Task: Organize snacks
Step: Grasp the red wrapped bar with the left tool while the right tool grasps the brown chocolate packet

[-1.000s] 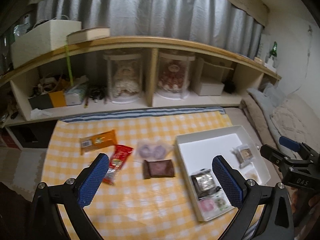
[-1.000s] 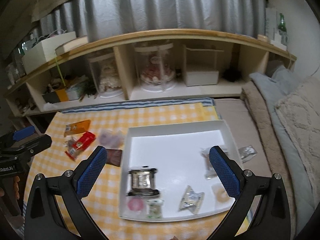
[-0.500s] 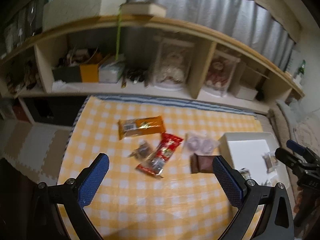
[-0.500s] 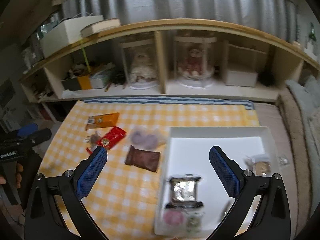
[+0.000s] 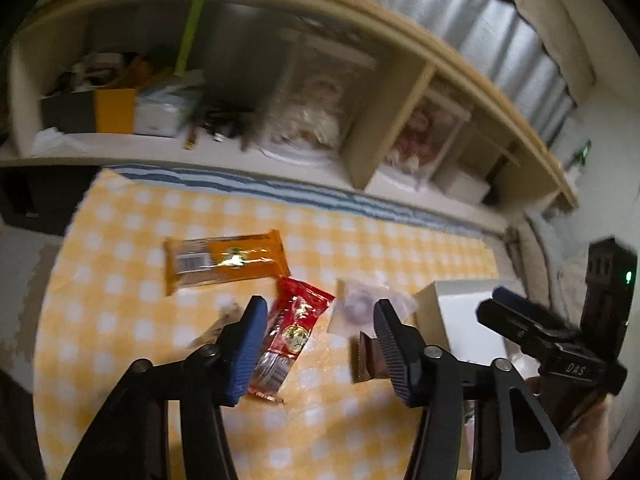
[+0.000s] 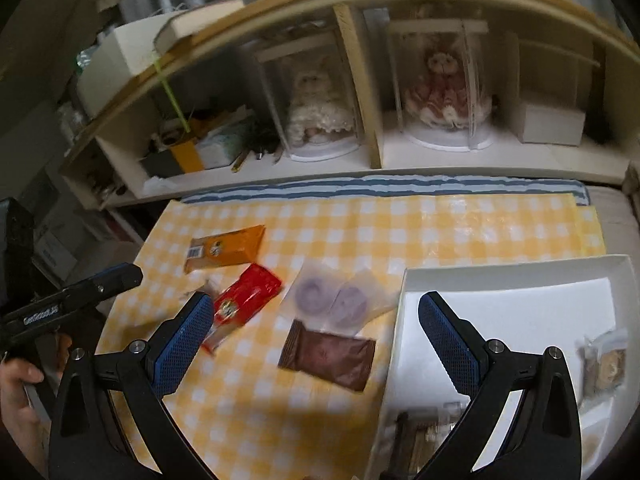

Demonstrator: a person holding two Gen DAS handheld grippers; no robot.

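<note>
Item, reach-in step: my left gripper (image 5: 318, 344), jaws just narrowed with nothing between, above the red packet (image 5: 290, 340) mid-cloth; right gripper (image 6: 310, 344) wide, empty; next, lower and pinch.

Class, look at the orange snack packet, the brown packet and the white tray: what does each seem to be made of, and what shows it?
Orange snack packet: glossy plastic film, likely; it glints and has crimped ends.
Brown packet: probably matte foil or film wrapper, with a serrated edge and soft creases.
White tray: looks like stiff card or thin plastic; plain matte walls, straight folded-looking corners. Blur leaves that open.
</note>
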